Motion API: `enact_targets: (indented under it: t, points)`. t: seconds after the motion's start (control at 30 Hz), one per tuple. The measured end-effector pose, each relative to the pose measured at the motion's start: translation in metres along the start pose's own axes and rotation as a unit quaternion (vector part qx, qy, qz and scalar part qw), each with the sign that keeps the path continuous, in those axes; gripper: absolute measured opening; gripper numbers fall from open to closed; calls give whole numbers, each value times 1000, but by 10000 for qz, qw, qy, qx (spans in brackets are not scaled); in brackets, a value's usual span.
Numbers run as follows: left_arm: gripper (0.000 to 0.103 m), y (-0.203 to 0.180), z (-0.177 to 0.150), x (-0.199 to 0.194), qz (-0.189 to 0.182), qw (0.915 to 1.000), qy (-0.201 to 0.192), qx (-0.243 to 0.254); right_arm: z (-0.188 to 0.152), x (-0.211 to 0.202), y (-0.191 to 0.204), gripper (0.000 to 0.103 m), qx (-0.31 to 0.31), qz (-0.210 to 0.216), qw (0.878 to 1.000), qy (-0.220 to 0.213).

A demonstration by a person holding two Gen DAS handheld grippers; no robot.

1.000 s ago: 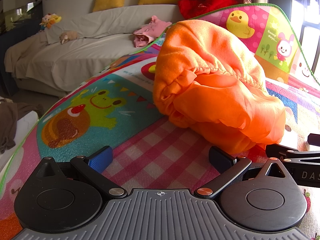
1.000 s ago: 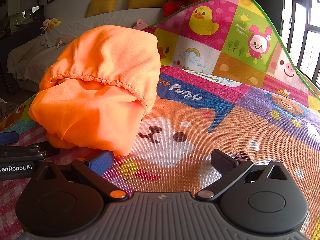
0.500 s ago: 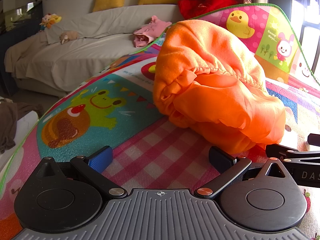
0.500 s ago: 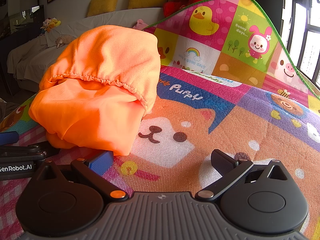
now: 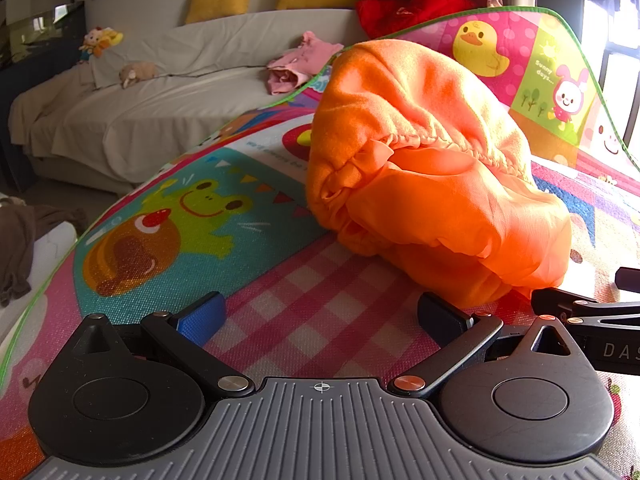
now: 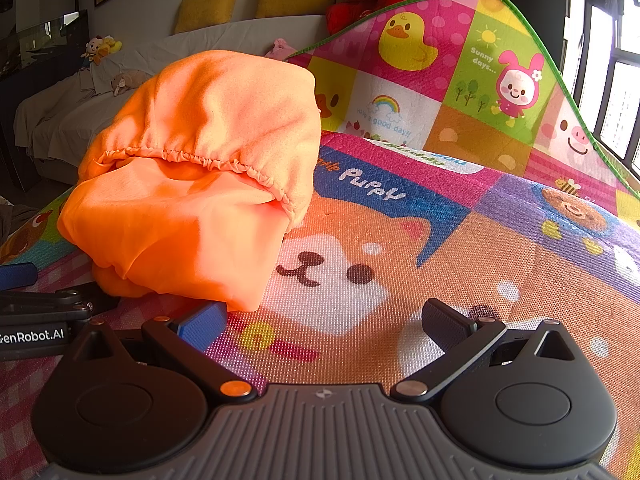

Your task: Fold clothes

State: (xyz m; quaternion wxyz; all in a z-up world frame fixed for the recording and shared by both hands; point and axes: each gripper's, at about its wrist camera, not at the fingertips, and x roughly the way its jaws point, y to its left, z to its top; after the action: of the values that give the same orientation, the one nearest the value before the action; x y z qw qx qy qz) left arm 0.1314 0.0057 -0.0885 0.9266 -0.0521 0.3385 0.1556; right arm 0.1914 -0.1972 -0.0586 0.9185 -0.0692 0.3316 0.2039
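The orange garment (image 5: 432, 184) lies in a rounded, bunched mound on the play mat (image 5: 280, 320), with its gathered elastic hem (image 6: 208, 160) across the near face and thinner, shinier cloth spilling out below it. The mound could be a compact bundle or a heap awaiting folding; the views do not settle which.

The left claw (image 5: 320, 316) rests low on the mat, fingers spread wide and holding nothing. The garment sits far and right of it, its near lower edge just beside the right finger. The right claw (image 6: 324, 320) is likewise released and empty; the garment lies far and left, its lowest fold just beside the blue pad (image 6: 202, 326), possibly touching.

Hazards from this state:

- Multi-layer pinch. The cloth is stacked in several folds at the near edge — closing on it would probably gather more than one layer, so a lift would drag the whole mound.
- Slippage. The lower cloth looks thin and smooth; a shallow grip could release under tension.
- Elastic hem. The gathered band is likely to contract and pull any laid-out edge out of line.
- Claw interference. The two tools sit close together on the mat — converging on the same edge risks contact.
- Mat snag. A low approach could catch the woven mat surface with the cloth.
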Motion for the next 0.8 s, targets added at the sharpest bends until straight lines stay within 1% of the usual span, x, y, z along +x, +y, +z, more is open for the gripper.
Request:
enact_targets:
  t: [0.33, 0.67, 0.8]
  points:
    - [103, 2, 0, 0, -68, 10000, 3, -42, 0, 0, 0, 103, -3, -1, 10000, 0]
    - [103, -2, 1, 1, -7, 10000, 11, 27, 0, 0, 0, 103, -4, -3, 10000, 0]
    - [103, 1, 5, 2, -129, 9998, 148, 58, 0, 0, 0, 103, -1, -3, 10000, 1]
